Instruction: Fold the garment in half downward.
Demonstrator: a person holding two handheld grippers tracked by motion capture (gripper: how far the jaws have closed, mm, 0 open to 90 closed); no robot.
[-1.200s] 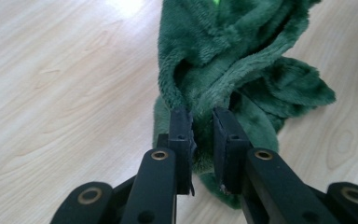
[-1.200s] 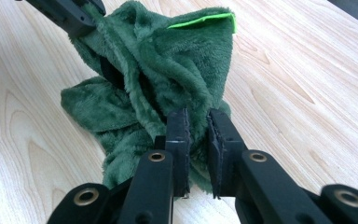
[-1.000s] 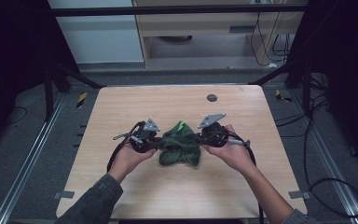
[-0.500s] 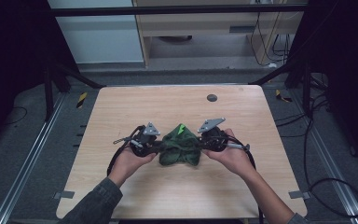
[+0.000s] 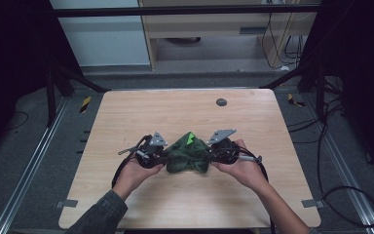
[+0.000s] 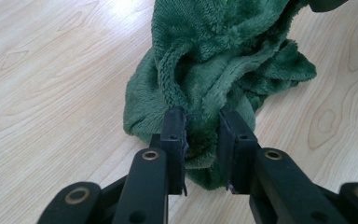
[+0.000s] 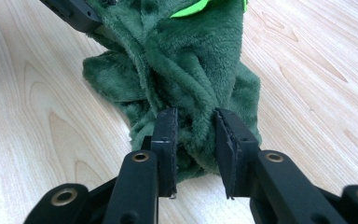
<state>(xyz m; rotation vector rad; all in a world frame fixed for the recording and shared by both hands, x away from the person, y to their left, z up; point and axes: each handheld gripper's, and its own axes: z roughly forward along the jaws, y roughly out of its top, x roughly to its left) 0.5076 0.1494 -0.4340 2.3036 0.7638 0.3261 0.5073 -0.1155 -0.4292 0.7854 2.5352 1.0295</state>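
A crumpled green cloth [image 5: 187, 156] lies bunched on the counter [image 5: 185, 112], near its front middle. The left hand-held gripper [image 6: 203, 135] pinches a fold at one end, jaws closed onto the plush. The right hand-held gripper [image 7: 195, 135] likewise clamps a fold at the opposite end.

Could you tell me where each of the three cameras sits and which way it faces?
High view: above the person's side, looking forward and down on the light wooden table; both forearms and both tongs show.
Left gripper view: rides the left tongs, facing the crumpled dark green fleece cloth pinched in its black jaws.
Right gripper view: rides the right tongs, facing the same cloth from the opposite end.
All three share the cloth and tabletop.
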